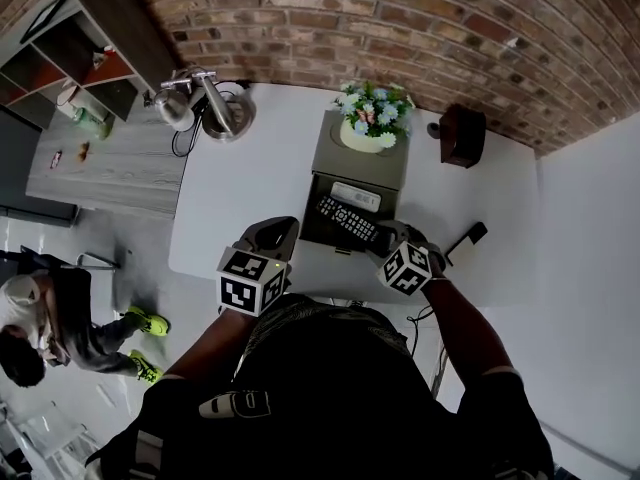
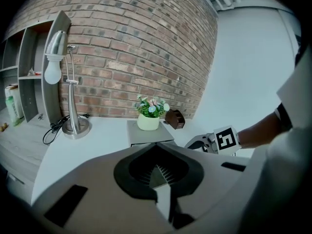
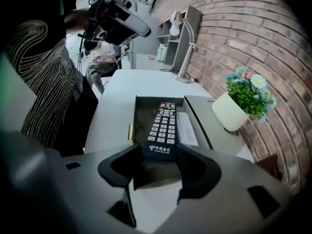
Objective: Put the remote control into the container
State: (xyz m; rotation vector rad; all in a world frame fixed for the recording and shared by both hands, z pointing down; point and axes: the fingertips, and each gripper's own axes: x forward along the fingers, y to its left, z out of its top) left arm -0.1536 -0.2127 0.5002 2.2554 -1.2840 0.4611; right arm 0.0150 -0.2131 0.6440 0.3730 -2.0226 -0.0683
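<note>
Remote control in container, pinched by our right gripper fingers, left gripper fingers pressed together; we judge only release left.

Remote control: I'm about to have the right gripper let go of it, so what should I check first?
1. Right gripper shut on the near end of the remote control: ok.
2. Remote control lies within the open container: ok.
3. Remote control rests on the container floor: cannot tell.
4. Remote control lies beside the white flat item, not on it: ok.
5. Left gripper shut, empty, away from the container: ok.
</note>
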